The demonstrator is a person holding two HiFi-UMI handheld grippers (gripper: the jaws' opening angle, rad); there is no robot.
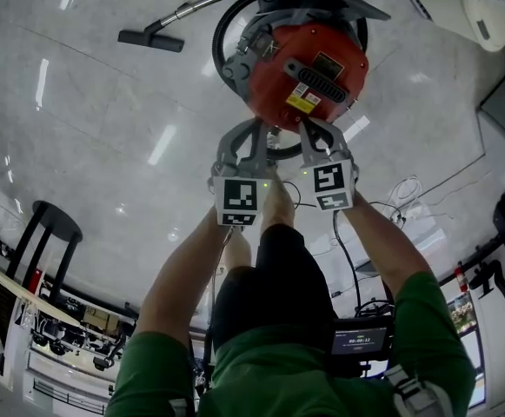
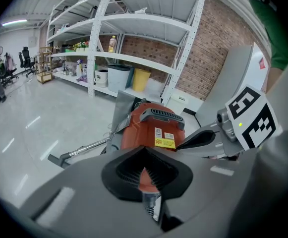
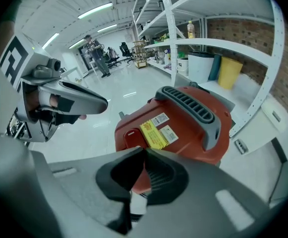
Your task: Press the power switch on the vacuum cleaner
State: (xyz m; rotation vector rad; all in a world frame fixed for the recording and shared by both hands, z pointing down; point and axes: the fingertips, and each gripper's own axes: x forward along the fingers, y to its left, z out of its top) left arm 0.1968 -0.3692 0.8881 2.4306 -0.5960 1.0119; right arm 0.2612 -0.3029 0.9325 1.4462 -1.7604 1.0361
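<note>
Glossy pale floor [image 1: 104, 102], with the red vacuum cleaner [image 1: 308, 72] standing on it just ahead of you.
Your left tongs [image 1: 254, 133] and right tongs [image 1: 315, 129] are both clenched tip to tip on nothing, near its near end. The raised red pad [image 3: 129, 136] is probably the switch. An off-centre push could skid off the rounded shell or shove the cleaner away.
</note>
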